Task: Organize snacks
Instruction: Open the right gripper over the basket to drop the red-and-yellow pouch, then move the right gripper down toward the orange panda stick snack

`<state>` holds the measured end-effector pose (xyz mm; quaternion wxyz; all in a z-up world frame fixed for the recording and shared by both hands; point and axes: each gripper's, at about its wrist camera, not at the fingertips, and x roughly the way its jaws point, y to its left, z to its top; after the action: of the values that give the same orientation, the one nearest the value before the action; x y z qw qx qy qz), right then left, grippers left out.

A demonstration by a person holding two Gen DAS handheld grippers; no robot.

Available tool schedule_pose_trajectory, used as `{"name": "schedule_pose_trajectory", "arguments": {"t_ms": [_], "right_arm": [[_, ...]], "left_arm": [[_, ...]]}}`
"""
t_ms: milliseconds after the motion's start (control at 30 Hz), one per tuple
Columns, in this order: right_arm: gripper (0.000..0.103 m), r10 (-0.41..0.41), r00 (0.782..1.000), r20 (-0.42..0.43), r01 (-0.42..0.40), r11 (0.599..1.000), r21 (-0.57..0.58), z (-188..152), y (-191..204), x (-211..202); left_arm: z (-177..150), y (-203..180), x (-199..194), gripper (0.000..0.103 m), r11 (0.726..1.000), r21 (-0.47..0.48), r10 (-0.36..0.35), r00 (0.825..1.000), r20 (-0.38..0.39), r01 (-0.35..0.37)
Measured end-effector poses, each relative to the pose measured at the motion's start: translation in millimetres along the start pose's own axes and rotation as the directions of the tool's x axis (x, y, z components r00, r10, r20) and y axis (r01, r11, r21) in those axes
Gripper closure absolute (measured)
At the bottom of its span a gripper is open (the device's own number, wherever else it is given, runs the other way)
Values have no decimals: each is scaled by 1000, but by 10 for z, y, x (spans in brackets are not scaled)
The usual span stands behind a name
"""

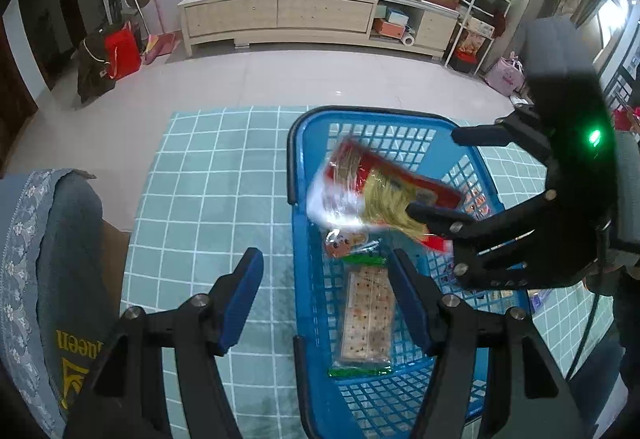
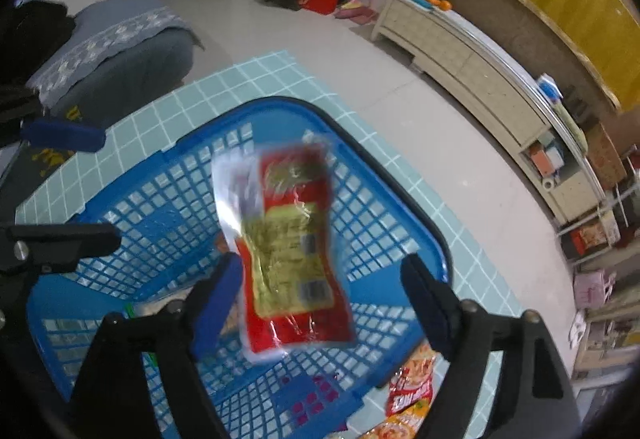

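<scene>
A blue mesh basket (image 1: pixel 304 143) (image 2: pixel 404 211) stands on a teal checked mat. A red and yellow snack packet (image 1: pixel 384 195) (image 2: pixel 288 247) is blurred in the air over the basket, between my right gripper's open fingers and free of them. My right gripper (image 2: pixel 324 299) (image 1: pixel 448 175) is open above the basket. My left gripper (image 1: pixel 326 299) is open and empty over the basket's near left rim. In the basket lie a cracker pack (image 1: pixel 366 319) and a small orange snack bag (image 1: pixel 340 241).
More red snack packets (image 2: pixel 412 391) lie on the mat beside the basket. A blue-covered seat (image 1: pixel 48 271) stands on the left. A long cream cabinet (image 1: pixel 304 15) runs along the far wall. Bags and a broom lean at the far left.
</scene>
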<state>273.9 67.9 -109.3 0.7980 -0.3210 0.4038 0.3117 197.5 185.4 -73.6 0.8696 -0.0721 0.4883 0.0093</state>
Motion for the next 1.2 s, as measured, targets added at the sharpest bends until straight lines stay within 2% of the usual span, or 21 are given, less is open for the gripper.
{"name": "schedule_pose_trajectory", "arguments": {"t_ms": [267, 533, 633, 733, 967, 1200], "right_arm": [[18, 29, 999, 41, -35, 989, 144, -223, -197, -411], [18, 36, 995, 91, -60, 961, 268, -530, -417, -917], [18, 28, 994, 104, -58, 954, 295, -644, -425, -1066], [18, 11, 993, 114, -49, 940, 336, -811, -497, -1252], [18, -32, 993, 112, -17, 911, 412, -1259, -674, -1598], [18, -73, 994, 86, 23, 881, 473, -1715, -853, -1763]], "left_arm": [[-31, -177, -159, 40, 1000, 14, -22, 1000, 18, 22], [-46, -483, -503, 40, 997, 61, -51, 995, 82, 46], [-62, -636, -623, 33, 995, 85, -61, 992, 106, 52], [-94, -829, -730, 31, 991, 123, -70, 989, 130, 54], [-146, -1309, -818, 30, 979, 187, -110, 986, 126, 85], [-236, -1752, -716, 30, 961, 253, -139, 986, 90, 112]]}}
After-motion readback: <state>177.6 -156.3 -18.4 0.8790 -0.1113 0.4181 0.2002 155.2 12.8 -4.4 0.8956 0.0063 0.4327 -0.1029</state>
